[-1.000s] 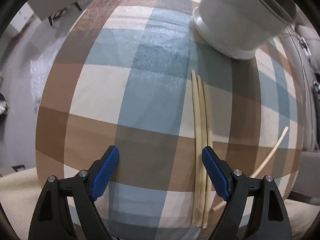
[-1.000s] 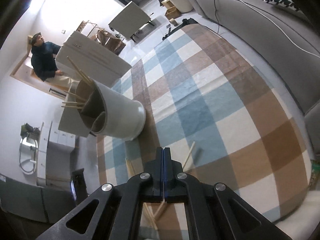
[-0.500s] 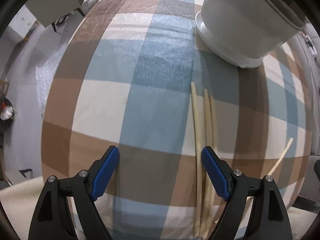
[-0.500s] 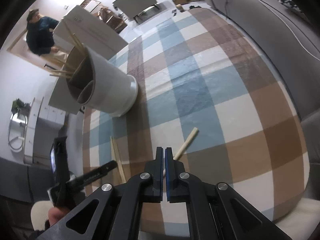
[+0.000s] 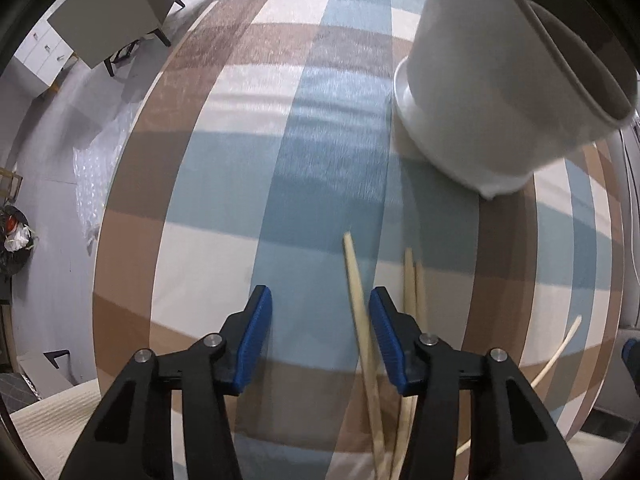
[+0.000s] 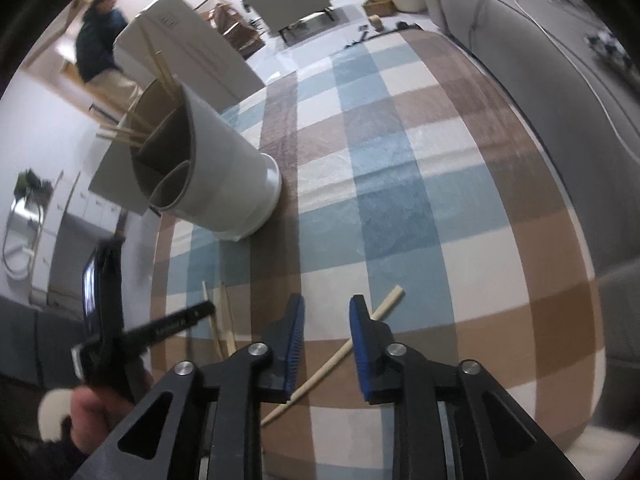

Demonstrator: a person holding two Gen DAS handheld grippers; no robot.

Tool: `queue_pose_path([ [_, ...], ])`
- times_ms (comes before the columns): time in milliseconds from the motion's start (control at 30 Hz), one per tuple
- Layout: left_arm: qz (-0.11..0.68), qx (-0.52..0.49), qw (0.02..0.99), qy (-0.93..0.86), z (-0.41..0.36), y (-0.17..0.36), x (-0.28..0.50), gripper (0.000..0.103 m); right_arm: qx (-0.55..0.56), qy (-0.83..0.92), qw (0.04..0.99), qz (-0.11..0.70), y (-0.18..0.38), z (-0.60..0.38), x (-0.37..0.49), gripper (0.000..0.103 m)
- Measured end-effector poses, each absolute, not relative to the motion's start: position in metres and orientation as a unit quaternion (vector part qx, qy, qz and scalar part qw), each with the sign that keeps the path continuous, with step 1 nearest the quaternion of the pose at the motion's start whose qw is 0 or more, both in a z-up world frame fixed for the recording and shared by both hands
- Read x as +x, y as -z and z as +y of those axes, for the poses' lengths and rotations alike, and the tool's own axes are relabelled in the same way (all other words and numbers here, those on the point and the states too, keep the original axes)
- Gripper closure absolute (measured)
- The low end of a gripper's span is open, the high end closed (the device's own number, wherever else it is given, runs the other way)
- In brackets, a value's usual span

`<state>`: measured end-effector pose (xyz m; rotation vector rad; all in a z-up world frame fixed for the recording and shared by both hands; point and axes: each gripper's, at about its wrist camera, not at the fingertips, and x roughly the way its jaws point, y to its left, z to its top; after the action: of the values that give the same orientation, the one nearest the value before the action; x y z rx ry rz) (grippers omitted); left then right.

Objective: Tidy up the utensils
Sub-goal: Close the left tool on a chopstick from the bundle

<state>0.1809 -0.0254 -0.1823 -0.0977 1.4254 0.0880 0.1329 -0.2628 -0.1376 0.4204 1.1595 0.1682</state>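
Three wooden chopsticks point(image 5: 360, 304) lie side by side on the checked tablecloth point(image 5: 224, 184); they also show in the right wrist view point(image 6: 224, 320). One lies between the jaws of my open left gripper point(image 5: 318, 340), near its right finger. A fourth chopstick point(image 6: 344, 350) lies slanted, passing between the jaws of my open right gripper point(image 6: 326, 342); it shows in the left wrist view point(image 5: 560, 350) too. A white utensil holder point(image 6: 216, 176) holding several chopsticks stands beyond them, also seen in the left wrist view point(image 5: 492, 92).
The left gripper's body and the hand on it point(image 6: 108, 340) sit at the left of the right wrist view. A grey sofa point(image 6: 560, 60) borders the table on the right. Chairs point(image 5: 116, 12) and a person point(image 6: 100, 52) are beyond the table's far edge.
The right gripper has opened and come down over the slanted chopstick. The left gripper has shifted right and forward, so one chopstick is now between its jaws, which have narrowed somewhat.
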Motion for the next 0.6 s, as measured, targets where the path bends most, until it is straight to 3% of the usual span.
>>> queue_pose_path([
  [67,0.649,-0.039,0.759,-0.032,-0.032,0.180,0.183,0.075,0.189,-0.080,0.815,0.542,0.136,-0.262,0.133,0.071],
  [133,0.650,-0.035,0.759,-0.022,-0.040,0.178,0.181,0.098,0.184,-0.081,0.816,0.543,0.136,-0.263,0.135,0.068],
  [167,0.650,-0.034,0.759,-0.018,-0.042,0.177,0.178,0.100,0.181,-0.080,0.815,0.545,0.136,-0.263,0.135,0.068],
  [400,0.644,-0.082,0.761,-0.010,-0.029,0.174,0.174,0.102,0.106,-0.108,0.808,0.570,0.139,-0.248,0.140,0.068],
  [600,0.596,-0.123,0.793,0.026,-0.004,0.142,0.161,0.102,0.005,-0.189,0.796,0.574,0.134,-0.213,0.135,0.065],
])
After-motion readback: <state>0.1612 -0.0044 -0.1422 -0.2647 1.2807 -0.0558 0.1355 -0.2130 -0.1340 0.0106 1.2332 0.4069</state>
